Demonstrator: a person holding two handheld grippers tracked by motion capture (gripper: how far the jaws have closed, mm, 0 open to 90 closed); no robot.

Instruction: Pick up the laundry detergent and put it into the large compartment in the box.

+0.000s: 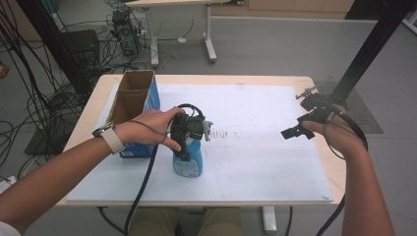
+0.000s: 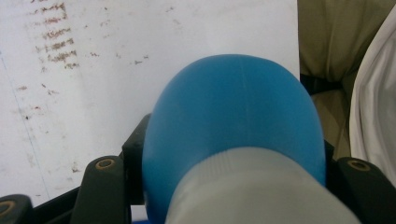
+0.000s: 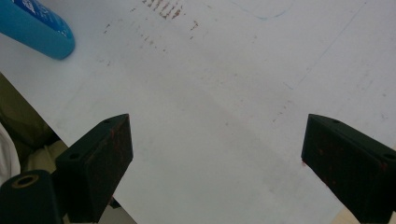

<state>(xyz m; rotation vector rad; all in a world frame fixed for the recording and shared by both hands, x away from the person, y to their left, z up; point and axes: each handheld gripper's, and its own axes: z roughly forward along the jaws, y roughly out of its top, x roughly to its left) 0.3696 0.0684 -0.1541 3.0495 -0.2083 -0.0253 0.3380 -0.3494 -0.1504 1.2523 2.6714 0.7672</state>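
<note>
Blue bottle (image 1: 188, 162) stood upright near the box (image 1: 133, 105), pinched at its neck by the left gripper (image 1: 189, 129). Far right, the right gripper (image 1: 307, 125) hung spread and empty.

On my table (image 1: 295, 81) a board (image 1: 265, 147) covers most of the top. At its left edge stands an open box (image 1: 132, 105); just right of the box and nearer me stands a bottle (image 1: 188, 163). My left gripper (image 1: 189, 129) sits at the bottle's top, my right gripper (image 1: 297, 130) well apart over the board's right side.
</note>
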